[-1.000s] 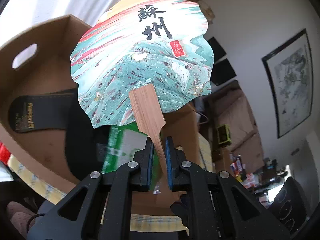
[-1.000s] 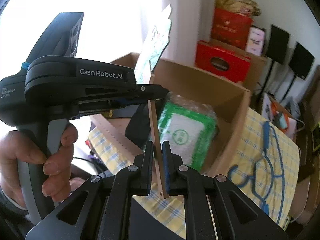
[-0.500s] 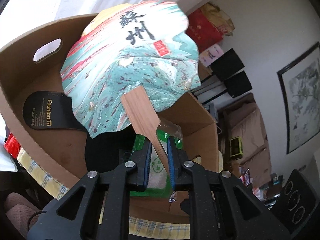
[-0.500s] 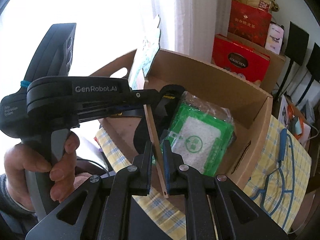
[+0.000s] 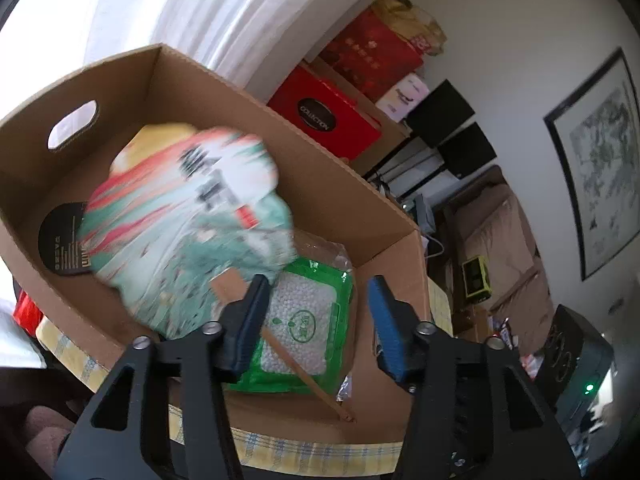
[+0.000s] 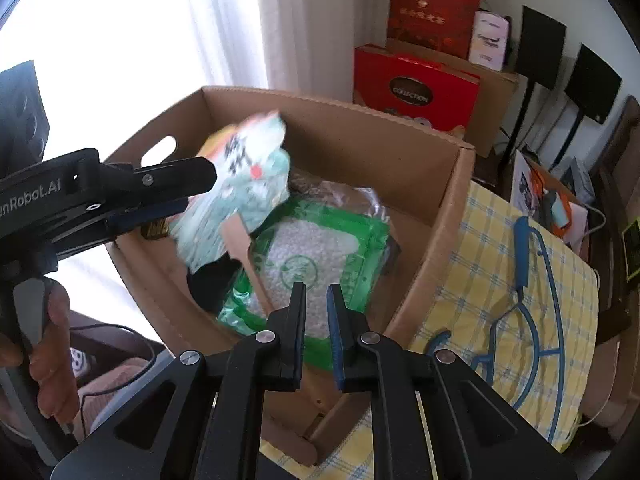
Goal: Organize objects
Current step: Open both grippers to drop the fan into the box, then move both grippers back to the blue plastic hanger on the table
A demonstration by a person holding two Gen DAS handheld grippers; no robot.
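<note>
A paper fan point(image 5: 188, 216) with a teal and red marbled face and a wooden handle lies tilted and motion-blurred inside the open cardboard box point(image 5: 328, 184). Its handle rests across a green packet point(image 5: 308, 312). My left gripper point(image 5: 318, 292) hovers over the box's near wall. Its jaws are opening, and the handle runs below the gap without touching the pads. In the right wrist view the fan point(image 6: 244, 200) sits in the box point(image 6: 360, 148) beside the packet point(image 6: 316, 256). My right gripper point(image 6: 316, 292) is shut with nothing in it, just right of the handle's end.
A black insole point(image 5: 60, 240) lies against the box's left wall. A blue hanger point(image 6: 524, 280) rests on the yellow checked cloth point(image 6: 480, 240) right of the box. Red gift boxes point(image 6: 416, 88) stand behind. A person's hand point(image 6: 52, 344) holds the left gripper.
The fan stood upright with both grippers on its handle; now it has dropped into the box. The left jaws have spread and the handle is out of the right jaws.
</note>
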